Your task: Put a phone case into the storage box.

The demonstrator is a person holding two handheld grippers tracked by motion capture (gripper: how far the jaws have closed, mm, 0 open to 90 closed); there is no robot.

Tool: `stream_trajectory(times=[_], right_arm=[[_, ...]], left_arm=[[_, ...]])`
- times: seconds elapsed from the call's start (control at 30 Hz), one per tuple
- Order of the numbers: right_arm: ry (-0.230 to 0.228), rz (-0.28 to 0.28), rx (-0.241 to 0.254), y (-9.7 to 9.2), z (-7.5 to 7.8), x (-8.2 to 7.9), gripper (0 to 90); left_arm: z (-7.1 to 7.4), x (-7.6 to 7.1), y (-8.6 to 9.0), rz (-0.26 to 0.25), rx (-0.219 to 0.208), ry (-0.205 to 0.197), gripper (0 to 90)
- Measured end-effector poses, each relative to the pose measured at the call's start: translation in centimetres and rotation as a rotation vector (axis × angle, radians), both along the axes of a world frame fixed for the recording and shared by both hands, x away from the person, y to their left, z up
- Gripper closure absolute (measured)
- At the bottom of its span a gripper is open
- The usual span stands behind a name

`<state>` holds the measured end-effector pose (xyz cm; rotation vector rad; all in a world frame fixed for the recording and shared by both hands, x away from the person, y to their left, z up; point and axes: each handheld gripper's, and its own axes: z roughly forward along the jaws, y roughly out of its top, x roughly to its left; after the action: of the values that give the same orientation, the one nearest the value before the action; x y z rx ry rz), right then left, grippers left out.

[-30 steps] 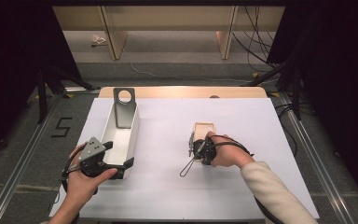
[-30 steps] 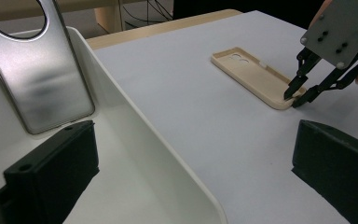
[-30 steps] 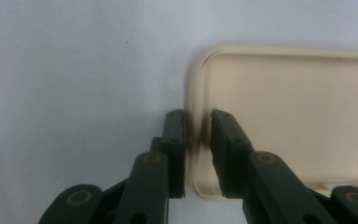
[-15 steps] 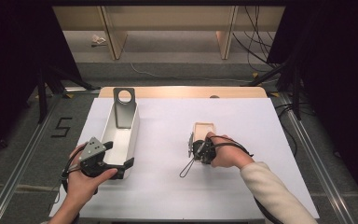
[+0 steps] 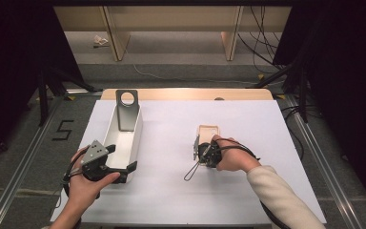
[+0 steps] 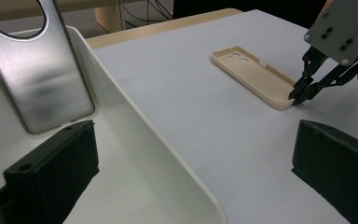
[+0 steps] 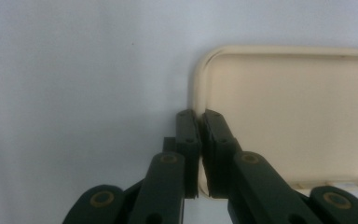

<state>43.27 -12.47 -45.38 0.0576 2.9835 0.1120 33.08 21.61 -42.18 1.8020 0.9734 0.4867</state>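
Here, starting at the left of the high view, we see the left gripper held at the near end of a long white bin, and in the left gripper view its two black jaws stand wide apart, one inside the bin and one outside over the sheet, so they straddle the near end of the bin's right wall without pressing on it; we count that gripper as open and holding nothing. A grey metal plate with a round hole leans upright in the far end of the bin. The bin rests on a white sheet that covers the wooden table. Moving right, we come to the beige phone case, lying flat on the sheet with its hollow side up, well apart from the bin. The right gripper sits at the case's near left corner, and its jaws have just been closing: in the right gripper view we see the pads brought almost together with the thin raised rim of the case pinched between them. The right hand holds that gripper low, just beside the case's near end.
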Motion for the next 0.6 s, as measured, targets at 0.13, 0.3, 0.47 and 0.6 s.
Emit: stream_trajectory(times=[0.13, 0.3, 0.47, 0.6], right_arm=[[0.001, -0.005, 0.016, -0.3, 0.0, 0.0, 87.0], [0.001, -0.015, 0.04, -0.6, 0.0, -0.1, 87.4], [0.003, -0.024, 0.072, -1.0, 0.1, 0.0, 87.6], [-0.002, -0.024, 0.096, -1.3, 0.2, -0.2, 87.8]], left_arm=[[0.0, 0.0, 0.0, 0.001, -0.001, 0.001, 0.0], [0.0, 0.0, 0.0, 0.0, 0.0, 0.0, 0.0], [0.0, 0.0, 0.0, 0.002, -0.002, 0.001, 0.0], [0.0, 0.0, 0.0, 0.002, -0.001, 0.001, 0.0]])
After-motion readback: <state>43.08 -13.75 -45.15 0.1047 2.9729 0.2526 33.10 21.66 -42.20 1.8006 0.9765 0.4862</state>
